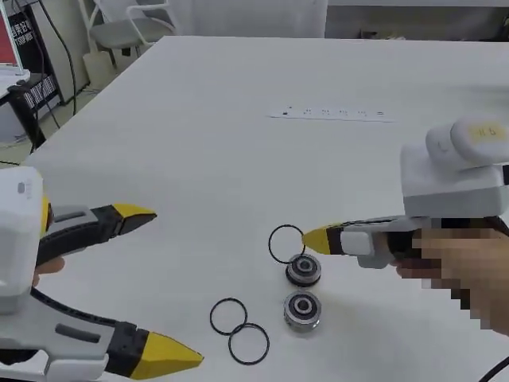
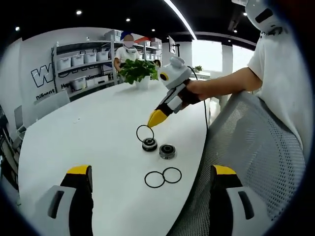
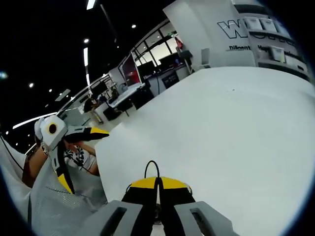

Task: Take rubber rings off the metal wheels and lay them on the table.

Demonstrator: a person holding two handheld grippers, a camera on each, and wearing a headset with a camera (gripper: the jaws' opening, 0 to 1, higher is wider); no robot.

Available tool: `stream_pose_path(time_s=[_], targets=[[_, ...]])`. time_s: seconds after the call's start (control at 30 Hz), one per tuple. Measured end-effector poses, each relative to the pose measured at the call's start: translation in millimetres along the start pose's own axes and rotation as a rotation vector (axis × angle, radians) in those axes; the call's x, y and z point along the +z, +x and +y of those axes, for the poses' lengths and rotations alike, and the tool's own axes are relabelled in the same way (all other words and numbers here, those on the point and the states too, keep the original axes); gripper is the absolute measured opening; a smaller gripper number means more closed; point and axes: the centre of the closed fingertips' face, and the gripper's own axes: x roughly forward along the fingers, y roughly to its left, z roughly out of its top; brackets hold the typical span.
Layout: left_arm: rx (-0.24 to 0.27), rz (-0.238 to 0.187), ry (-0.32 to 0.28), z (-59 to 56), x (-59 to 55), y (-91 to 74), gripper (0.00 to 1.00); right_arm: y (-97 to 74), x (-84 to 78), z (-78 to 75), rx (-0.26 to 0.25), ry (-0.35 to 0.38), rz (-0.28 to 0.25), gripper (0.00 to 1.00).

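The right tongs [image 1: 312, 239] pinch a ring [image 1: 285, 243] by two wheels [image 1: 303, 269]. The left tongs [image 1: 175, 286] gape, with loose rings [image 1: 238, 330] between them and the wheels. A power strip [image 1: 330, 113] lies far back on the desk [image 1: 238, 143].

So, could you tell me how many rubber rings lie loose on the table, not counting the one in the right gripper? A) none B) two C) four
B: one loose ring and a second loose ring lie flat on the table, while the right gripper pinches a third ring.

Three thin black rubber rings [image 1: 228, 316], two round silver metal wheels [image 1: 304, 270] with dark hubs, one white table [image 1: 238, 159].
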Motion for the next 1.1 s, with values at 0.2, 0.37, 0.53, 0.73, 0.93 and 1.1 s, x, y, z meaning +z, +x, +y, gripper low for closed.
stream_pose_path(time_s=[0.2,0.37,0.53,0.73,0.93,1.1], targets=[[-0.001,0.023,-0.025,-6.3,-13.7,1.6,0.99,3.5,4.3,16.4,0.04,-0.022,-0.008,0.0],[-0.008,0.028,-0.052,-11.6,-21.5,1.9,0.98,12.3,-2.2,32.8,0.085,-0.044,0.019,0.0],[0.021,-0.009,-0.093,-5.7,-16.7,0.5,0.95,24.6,-18.9,47.1,0.132,-0.07,0.077,0.0],[0.02,-0.006,-0.111,-7.2,-19.0,0.6,0.91,34.0,-41.4,54.6,0.169,-0.091,0.156,0.0],[0.026,-0.008,-0.124,-6.3,-19.5,0.2,0.89,40.4,-61.2,54.9,0.181,-0.097,0.224,0.0],[0.026,-0.033,-0.149,-6.0,-16.0,-0.3,0.88,46.6,-72.3,56.8,0.194,-0.075,0.256,0.0]])
